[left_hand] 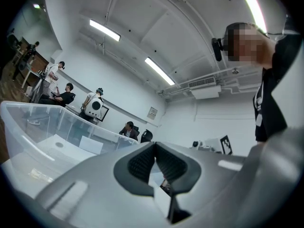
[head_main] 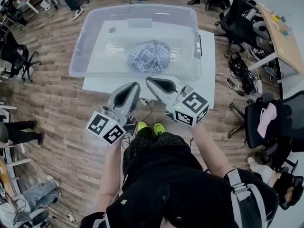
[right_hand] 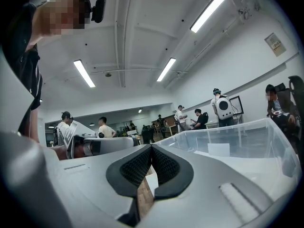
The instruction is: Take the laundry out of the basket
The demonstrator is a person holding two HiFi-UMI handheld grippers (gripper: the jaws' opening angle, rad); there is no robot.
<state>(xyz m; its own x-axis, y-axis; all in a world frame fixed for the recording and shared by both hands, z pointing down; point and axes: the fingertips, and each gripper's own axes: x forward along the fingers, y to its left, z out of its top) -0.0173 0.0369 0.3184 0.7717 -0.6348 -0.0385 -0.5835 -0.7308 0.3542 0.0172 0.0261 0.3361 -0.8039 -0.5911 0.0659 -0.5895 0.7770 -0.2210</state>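
A clear plastic basket [head_main: 78, 49] stands on a white table [head_main: 207, 82]. One bundle of blue-and-white checked laundry [head_main: 149, 56] lies on its floor, near the front wall. My left gripper [head_main: 137, 86] and right gripper [head_main: 149, 80] are side by side just short of the table's near edge, both pointing at the basket, jaws shut with nothing between them. In the left gripper view the gripper [left_hand: 154, 146] has the basket's wall [left_hand: 33, 122] to its left. From the right gripper [right_hand: 151, 147] the basket [right_hand: 247, 137] is seen to the right.
Office chairs [head_main: 237, 23] and a wooden desk [head_main: 285, 37] stand to the right of the table, with cables [head_main: 242, 75] on the floor. A black chair [head_main: 268, 120] carries a pink cloth. Another chair [head_main: 16, 56] is at the left. People stand beyond the basket.
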